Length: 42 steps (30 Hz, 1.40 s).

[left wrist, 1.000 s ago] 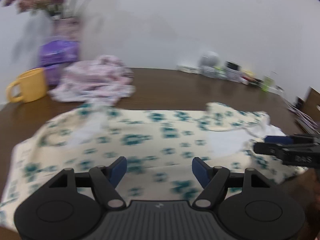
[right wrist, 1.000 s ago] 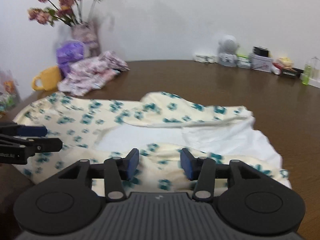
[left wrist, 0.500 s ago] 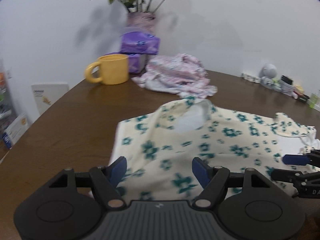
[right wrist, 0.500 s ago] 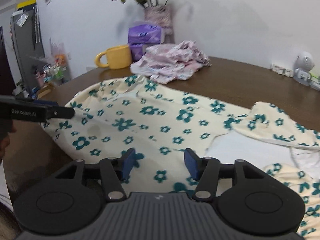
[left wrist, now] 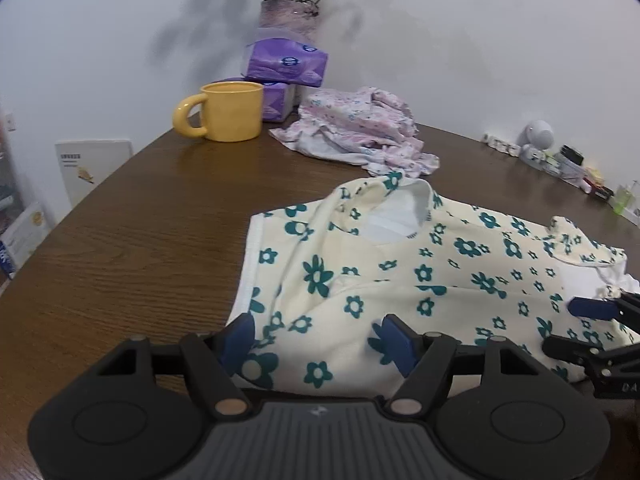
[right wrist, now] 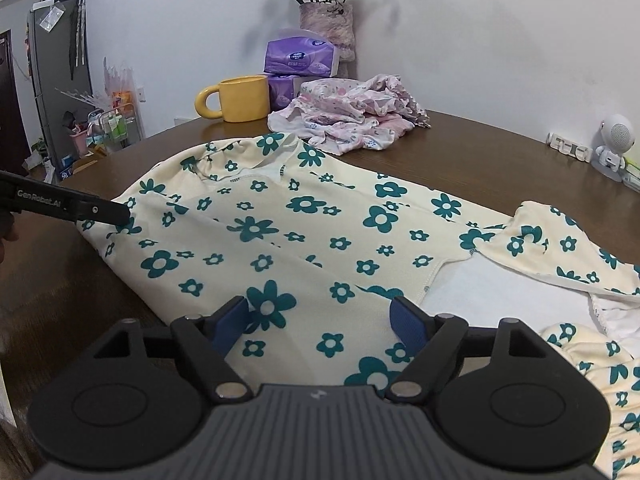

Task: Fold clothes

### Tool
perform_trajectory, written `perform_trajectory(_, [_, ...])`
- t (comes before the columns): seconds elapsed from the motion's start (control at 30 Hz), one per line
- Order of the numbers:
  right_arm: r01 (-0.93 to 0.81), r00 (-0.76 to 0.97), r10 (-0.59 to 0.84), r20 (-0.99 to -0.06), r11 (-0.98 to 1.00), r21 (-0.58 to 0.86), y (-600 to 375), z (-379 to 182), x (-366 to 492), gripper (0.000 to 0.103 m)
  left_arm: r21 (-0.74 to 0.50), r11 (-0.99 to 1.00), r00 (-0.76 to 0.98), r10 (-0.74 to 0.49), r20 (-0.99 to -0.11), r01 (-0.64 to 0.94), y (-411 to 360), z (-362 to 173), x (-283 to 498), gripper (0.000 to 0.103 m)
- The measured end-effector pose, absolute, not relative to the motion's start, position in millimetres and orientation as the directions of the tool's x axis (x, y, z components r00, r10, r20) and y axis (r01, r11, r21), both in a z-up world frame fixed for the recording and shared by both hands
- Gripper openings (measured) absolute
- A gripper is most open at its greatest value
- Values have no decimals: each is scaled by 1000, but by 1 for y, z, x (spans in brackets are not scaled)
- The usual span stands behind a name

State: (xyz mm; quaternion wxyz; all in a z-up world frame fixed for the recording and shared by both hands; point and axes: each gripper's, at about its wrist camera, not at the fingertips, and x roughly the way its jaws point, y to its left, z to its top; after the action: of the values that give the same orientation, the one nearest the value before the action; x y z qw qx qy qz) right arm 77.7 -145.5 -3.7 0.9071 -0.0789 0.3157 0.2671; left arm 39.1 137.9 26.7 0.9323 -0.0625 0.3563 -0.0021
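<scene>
A cream garment with teal flowers (left wrist: 400, 272) lies spread on the brown wooden table (left wrist: 140, 260), its neck opening toward the far side. My left gripper (left wrist: 316, 340) is open low over the garment's near left corner, with cloth under its blue pads. In the right wrist view the garment (right wrist: 304, 240) fills the middle, and its white inside shows at the right. My right gripper (right wrist: 320, 320) is open just above the cloth. The left gripper's tip (right wrist: 120, 214) touches the garment's left edge. The right gripper (left wrist: 576, 326) shows at the left wrist view's right edge.
A crumpled pink garment (right wrist: 352, 116) lies behind the floral one. A yellow mug (left wrist: 232, 116), purple tissue packs (left wrist: 286, 62) and a vase of flowers (right wrist: 328, 24) stand at the back. A white figurine (right wrist: 614, 140) and small items line the far right. The table edge curves at left.
Both grippers have swung left toward the garment's neck end and now sit lower and closer to the cloth. The right gripper's fingers have spread wider. The garment looks unmoved.
</scene>
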Motion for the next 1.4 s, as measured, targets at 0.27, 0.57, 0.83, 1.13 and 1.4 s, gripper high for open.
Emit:
perform_trajectory(0.27, [-529, 660, 432, -615, 848, 28, -144, -4, 78, 81, -82, 997, 740, -65, -670, 13, 137, 24, 43, 49])
perform_trajectory(0.57, [-528, 660, 430, -616, 849, 28, -143, -4, 78, 82, -76, 996, 738, -77, -671, 34, 141, 24, 43, 24])
perform_trajectory(0.83, [-525, 661, 432, -614, 851, 33, -144, -4, 78, 83, -85, 995, 741, -89, -666, 43, 145, 26, 45, 21])
perform_trajectory(1.13, [-525, 659, 433, -615, 850, 36, -142, -5, 78, 85, -145, 988, 758, -134, -638, 52, 156, 38, 47, 39])
perform_trajectory(1.4, [-527, 659, 429, -617, 850, 28, -141, -5, 78, 86, -146, 981, 719, -195, -667, 130, 148, 39, 73, 50])
